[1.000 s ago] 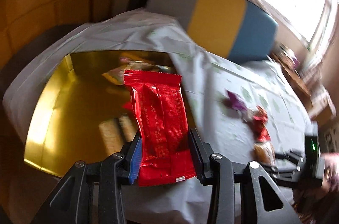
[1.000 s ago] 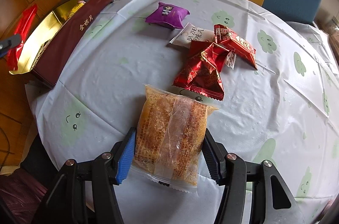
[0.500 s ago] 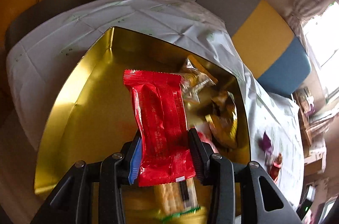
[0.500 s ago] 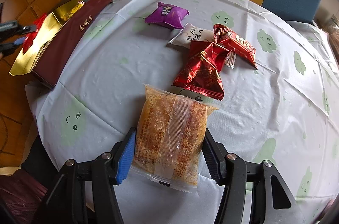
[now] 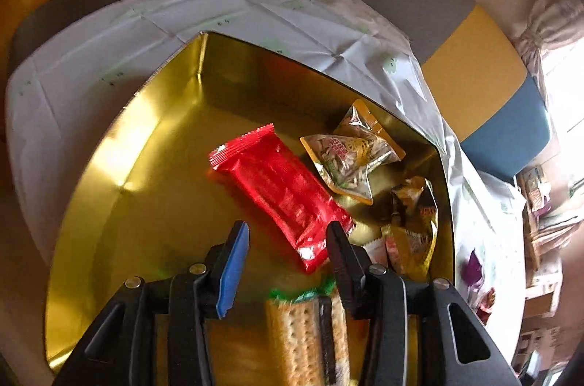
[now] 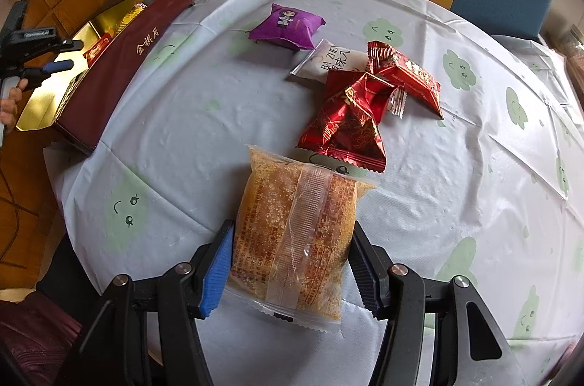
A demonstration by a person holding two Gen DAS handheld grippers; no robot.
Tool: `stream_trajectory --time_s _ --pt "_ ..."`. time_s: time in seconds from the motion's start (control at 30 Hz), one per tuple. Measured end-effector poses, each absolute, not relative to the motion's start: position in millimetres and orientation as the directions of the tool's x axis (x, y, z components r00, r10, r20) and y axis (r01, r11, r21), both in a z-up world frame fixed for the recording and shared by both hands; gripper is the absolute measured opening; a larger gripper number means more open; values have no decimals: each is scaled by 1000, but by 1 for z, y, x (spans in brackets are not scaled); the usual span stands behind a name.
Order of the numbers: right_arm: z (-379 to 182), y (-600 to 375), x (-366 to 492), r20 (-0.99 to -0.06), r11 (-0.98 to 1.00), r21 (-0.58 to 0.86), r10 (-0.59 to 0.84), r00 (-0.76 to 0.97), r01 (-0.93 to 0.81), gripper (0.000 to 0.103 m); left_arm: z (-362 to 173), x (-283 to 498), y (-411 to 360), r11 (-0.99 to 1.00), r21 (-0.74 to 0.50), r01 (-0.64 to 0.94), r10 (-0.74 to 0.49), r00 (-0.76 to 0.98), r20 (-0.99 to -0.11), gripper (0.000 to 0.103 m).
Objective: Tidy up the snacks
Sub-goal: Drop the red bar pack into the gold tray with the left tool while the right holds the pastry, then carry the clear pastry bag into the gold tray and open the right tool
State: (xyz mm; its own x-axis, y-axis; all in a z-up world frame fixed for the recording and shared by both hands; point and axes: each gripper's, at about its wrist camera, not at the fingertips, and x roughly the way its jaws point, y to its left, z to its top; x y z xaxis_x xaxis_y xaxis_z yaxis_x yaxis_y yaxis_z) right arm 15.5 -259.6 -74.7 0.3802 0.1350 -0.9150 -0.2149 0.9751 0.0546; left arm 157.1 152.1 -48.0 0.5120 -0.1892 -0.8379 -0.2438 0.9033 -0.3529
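Observation:
In the left wrist view my left gripper (image 5: 286,262) is open above a gold-lined box (image 5: 120,137). A red snack bar (image 5: 281,192) lies tilted in the box just ahead of the fingertips, free of them. My right gripper (image 6: 290,267) is shut on a clear pack of orange crumbly cake (image 6: 295,240), held low over the white tablecloth. The box, maroon outside (image 6: 120,57), shows at the table's left edge with the left gripper (image 6: 54,57) over it.
The box also holds a gold-and-white pouch (image 5: 350,156), gold wrappers (image 5: 416,221) and a cracker pack (image 5: 303,338). On the cloth lie a purple pack (image 6: 288,26), a white pack (image 6: 328,61), and two red packs (image 6: 346,123) (image 6: 405,72). Chairs stand behind the table.
My left gripper opened and let go of the red bar, which dropped tilted into the box. The right gripper held still with the cake pack.

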Motion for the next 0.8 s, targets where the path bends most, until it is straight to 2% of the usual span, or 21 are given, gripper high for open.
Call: stream_trajectory --time_s 0.3,0.8 --pt "-75 -258 15 -914 976 47 128 385 -214 60 -20 110 128 968 -176 -180 -37 589 -807 45" --pt "-73 -256 12 -912 978 33 115 393 -208 60 -10 62 107 987 -94 -128 7 627 -779 45"
